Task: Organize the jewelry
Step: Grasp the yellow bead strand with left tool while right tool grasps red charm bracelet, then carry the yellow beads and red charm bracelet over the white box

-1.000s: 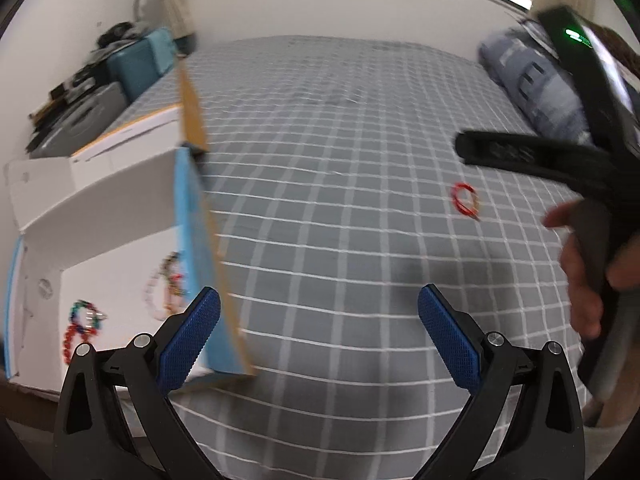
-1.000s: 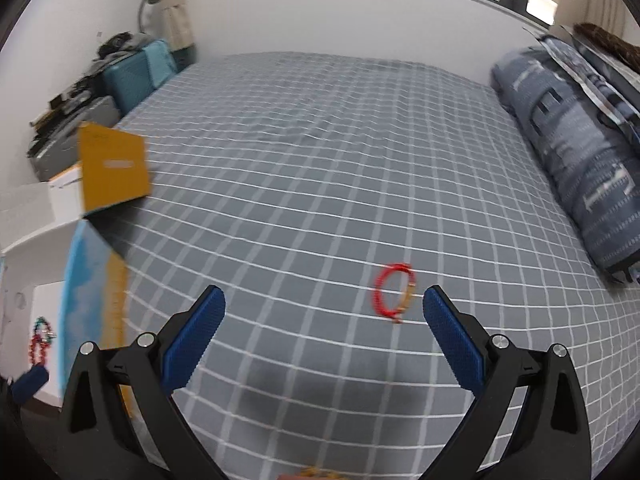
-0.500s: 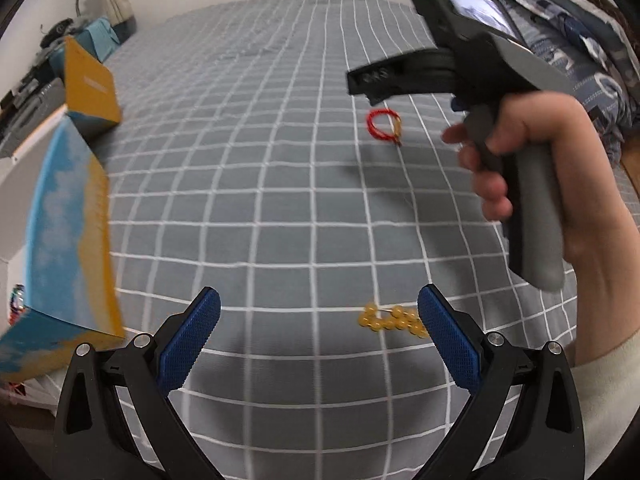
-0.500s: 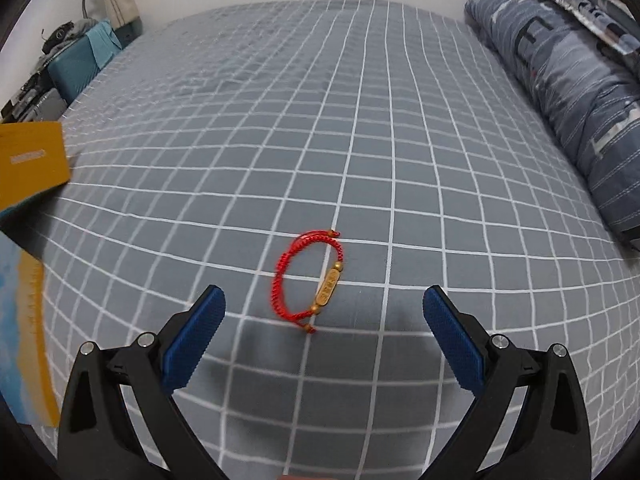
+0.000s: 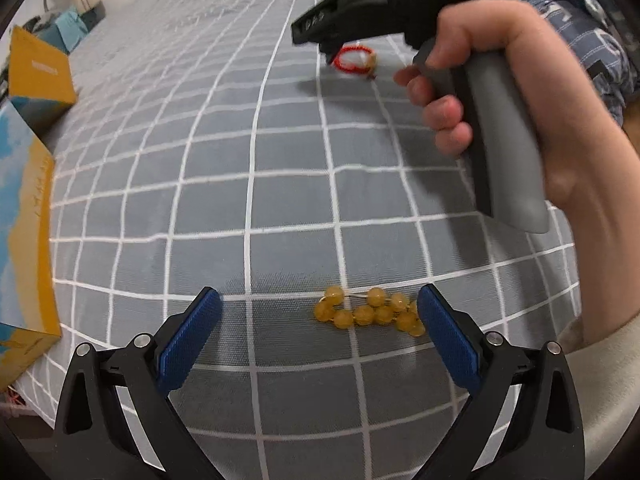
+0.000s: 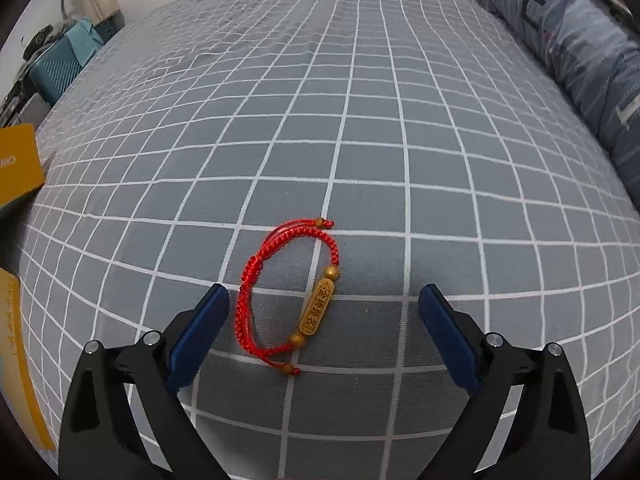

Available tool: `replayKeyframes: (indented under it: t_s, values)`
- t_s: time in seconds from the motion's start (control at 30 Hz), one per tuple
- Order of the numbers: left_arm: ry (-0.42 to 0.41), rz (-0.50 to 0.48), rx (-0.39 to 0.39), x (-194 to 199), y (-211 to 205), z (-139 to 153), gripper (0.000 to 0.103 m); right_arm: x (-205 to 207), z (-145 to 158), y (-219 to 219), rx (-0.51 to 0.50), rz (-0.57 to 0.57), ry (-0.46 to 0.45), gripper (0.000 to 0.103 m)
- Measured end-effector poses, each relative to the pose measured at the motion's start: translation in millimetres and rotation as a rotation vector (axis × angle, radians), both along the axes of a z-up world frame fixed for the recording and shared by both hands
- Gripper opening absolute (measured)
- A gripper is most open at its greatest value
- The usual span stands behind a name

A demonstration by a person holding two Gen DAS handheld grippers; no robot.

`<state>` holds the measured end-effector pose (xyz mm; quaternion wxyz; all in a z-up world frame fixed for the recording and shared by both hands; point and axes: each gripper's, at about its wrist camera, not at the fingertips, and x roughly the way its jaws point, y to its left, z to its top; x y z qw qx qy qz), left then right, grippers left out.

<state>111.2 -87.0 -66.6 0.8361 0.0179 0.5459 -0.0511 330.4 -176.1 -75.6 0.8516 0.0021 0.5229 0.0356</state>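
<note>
A yellow bead bracelet (image 5: 370, 312) lies bunched on the grey checked bedspread (image 5: 224, 128), just inside the right finger of my open left gripper (image 5: 318, 334). A red cord bracelet (image 6: 290, 296) with a gold tube charm lies flat between the fingers of my open right gripper (image 6: 322, 334), nearer the left finger. In the left wrist view the red cord bracelet (image 5: 354, 60) shows farther off, under the tip of the hand-held right gripper, whose fingertips are hidden there.
An open cardboard box with yellow and blue flaps (image 5: 28, 184) stands at the bed's left edge; its flap also shows in the right wrist view (image 6: 18, 168). A dark blue pillow (image 6: 576, 52) lies along the right. Luggage and clutter (image 6: 56, 68) sit beyond the far left corner.
Both grippers have swung away from the box and dropped toward the bed. The left has closed in on the yellow beads, the right on the red cord bracelet. Both stay open.
</note>
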Motion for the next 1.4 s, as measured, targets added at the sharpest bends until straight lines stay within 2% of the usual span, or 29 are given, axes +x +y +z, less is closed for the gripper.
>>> replayKeyframes:
  t_s: [0.13, 0.23, 0.3, 0.37, 0.43, 0.6, 0.63, 0.73, 0.8, 0.9, 1.2, 1.4]
  values:
    - [0.021, 0.005, -0.029, 2.1, 3.5, -5.8, 0.096, 4.0, -2.3, 1.4, -0.015, 0.000, 0.000, 0.086]
    - [0.023, 0.009, -0.021, 0.6, 5.1, -7.2, 0.089, 3.6, -1.0, 2.6, -0.019, 0.005, -0.003, 0.079]
    - [0.034, 0.017, 0.007, 0.7, 7.3, -8.3, 0.078, 3.4, -0.8, 4.5, -0.023, 0.015, -0.003, 0.073]
    - [0.033, 0.016, 0.013, 3.1, 7.1, -7.5, 0.077, 3.1, -0.1, 5.3, -0.023, 0.022, -0.003, 0.068]
    - [0.031, 0.010, 0.019, 2.3, 8.1, -7.1, 0.071, 3.4, 0.7, 4.7, -0.025, 0.027, -0.005, 0.059]
    - [0.032, 0.009, 0.034, -3.1, 8.0, -2.6, 0.045, 4.0, 1.5, 7.8, -0.033, 0.045, -0.009, 0.038]
    - [0.035, 0.008, 0.039, -2.5, 6.4, -1.8, 0.042, 3.9, 1.2, 8.6, -0.036, 0.049, -0.009, 0.034]
    - [0.046, 0.018, 0.039, 0.6, 10.3, -0.1, 0.026, 3.5, 0.7, 11.9, -0.050, 0.070, -0.014, 0.025]
    - [0.049, 0.014, 0.043, 2.3, 12.1, 1.0, 0.011, 3.1, 0.9, 12.8, -0.056, 0.074, -0.016, 0.020]
    - [0.038, -0.002, 0.059, 2.1, 10.4, 1.8, 0.010, 2.8, 1.1, 13.1, -0.054, 0.071, -0.018, 0.013]
    - [0.018, -0.013, 0.072, 3.4, 9.9, 7.1, 0.010, -0.6, 3.8, 11.5, -0.059, 0.071, -0.030, 0.012]
    - [0.007, -0.012, 0.054, 0.2, 10.5, 13.4, 0.010, -4.4, 8.7, 9.3, -0.045, 0.048, -0.033, 0.012]
